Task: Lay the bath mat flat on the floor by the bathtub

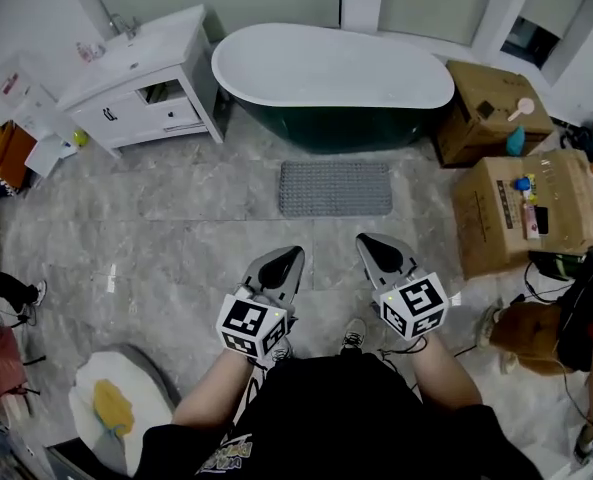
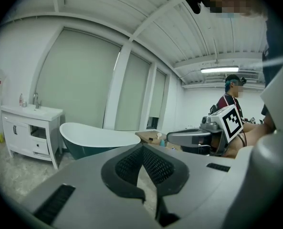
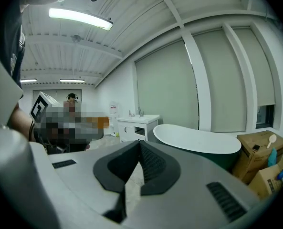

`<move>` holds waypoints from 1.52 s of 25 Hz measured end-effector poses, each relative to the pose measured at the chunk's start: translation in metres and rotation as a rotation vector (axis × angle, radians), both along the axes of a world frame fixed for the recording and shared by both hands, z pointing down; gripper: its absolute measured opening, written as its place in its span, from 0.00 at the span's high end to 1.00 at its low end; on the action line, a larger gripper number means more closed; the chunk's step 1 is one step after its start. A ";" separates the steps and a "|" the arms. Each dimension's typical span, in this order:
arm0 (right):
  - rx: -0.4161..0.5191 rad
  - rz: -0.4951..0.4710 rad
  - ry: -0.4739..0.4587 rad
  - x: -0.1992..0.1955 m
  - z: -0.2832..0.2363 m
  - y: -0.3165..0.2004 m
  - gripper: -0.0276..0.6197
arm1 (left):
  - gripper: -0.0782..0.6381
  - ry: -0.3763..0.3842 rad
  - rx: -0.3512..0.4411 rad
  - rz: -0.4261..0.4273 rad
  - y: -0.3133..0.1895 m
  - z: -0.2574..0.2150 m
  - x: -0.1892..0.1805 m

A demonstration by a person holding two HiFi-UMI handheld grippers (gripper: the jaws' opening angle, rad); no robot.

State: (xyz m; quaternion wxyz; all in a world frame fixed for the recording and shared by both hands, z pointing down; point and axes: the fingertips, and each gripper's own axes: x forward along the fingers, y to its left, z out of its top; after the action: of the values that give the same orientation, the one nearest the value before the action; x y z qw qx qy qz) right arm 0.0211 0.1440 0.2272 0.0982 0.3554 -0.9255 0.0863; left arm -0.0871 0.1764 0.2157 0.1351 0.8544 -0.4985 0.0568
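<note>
Now, the bath mat (image 1: 336,188) lies on the grey tiled floor (image 1: 176,218), just on the near side of the bathtub (image 1: 331,73) and roughly under its middle. It looks flat: I see no folded corner or raised edge from the head view. Its long axis runs left to right, parallel to the long side of the tub, with the short ends pointing toward the white vanity (image 1: 146,73) on the left and the cardboard boxes (image 1: 521,213) on the right. The far long edge sits near the tub base; I cannot tell if it touches. The left tongs (image 1: 288,260) and right tongs (image 1: 366,240) hang side by side close to my operator's body, well apart from the mat, pointing toward the tub. Both are clenched with nothing between them: in the left gripper view the pads (image 2: 131,165) meet at the tip, and the right gripper view shows the same. My judgement: the laying step is done and this is the closing check. If a correction were wanted, the next move would call for releasing one pair of tongs and reaching down to a mat edge.
</note>
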 end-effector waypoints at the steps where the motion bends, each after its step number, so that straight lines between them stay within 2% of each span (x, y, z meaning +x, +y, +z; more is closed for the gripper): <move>1: 0.000 0.012 0.005 -0.008 -0.001 0.004 0.93 | 0.87 0.006 -0.001 0.009 0.001 -0.001 -0.010; 6: 0.004 0.085 0.042 -0.036 -0.010 0.019 0.93 | 0.87 0.041 -0.010 0.062 0.004 -0.004 -0.046; 12: -0.003 0.181 0.056 -0.056 -0.007 0.039 0.93 | 0.87 0.057 -0.025 0.147 0.010 0.003 -0.069; 18: -0.029 0.230 0.048 -0.072 0.009 0.062 0.93 | 0.87 0.051 -0.035 0.205 0.026 0.012 -0.080; 38: -0.007 0.199 0.040 -0.102 0.000 0.099 0.93 | 0.87 0.060 -0.010 0.170 0.069 0.002 -0.111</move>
State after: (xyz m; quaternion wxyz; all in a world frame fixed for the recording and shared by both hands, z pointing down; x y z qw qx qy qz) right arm -0.0808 0.2431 0.2268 0.1090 0.4467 -0.8833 0.0916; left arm -0.1981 0.2451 0.2177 0.1487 0.8943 -0.4197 0.0450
